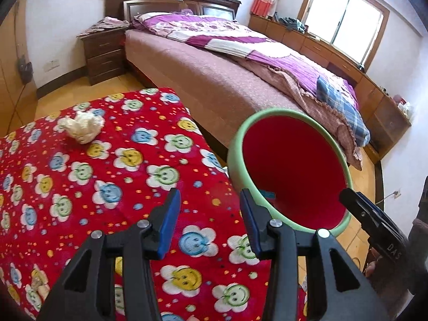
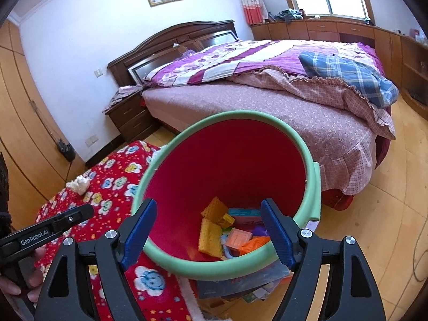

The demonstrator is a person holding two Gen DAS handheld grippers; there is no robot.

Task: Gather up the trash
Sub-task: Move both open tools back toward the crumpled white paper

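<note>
A crumpled white paper wad (image 1: 83,127) (image 2: 79,184) lies on the red smiley-flower cloth (image 1: 107,200) at its far side. My left gripper (image 1: 211,222) hovers over the cloth's near right part, open, with nothing between its blue pads. Right of the cloth stands a bin with a green rim (image 1: 235,144) (image 2: 315,187) and a red inside, tilted toward me. Yellow sponges (image 2: 211,238), small boxes and orange scraps lie in it. My right gripper (image 2: 210,214) hangs wide open above the bin's near rim and grips nothing. One of its fingers (image 1: 358,208) shows by the bin's right edge.
A bed (image 1: 214,80) with purple and plaid covers runs behind the cloth and bin. A dark nightstand (image 1: 104,53) stands at its head. Wooden cabinets (image 1: 334,53) line the window wall. Books and papers (image 2: 240,281) lie under the bin on the wooden floor. A hand (image 2: 16,281) holds the left gripper.
</note>
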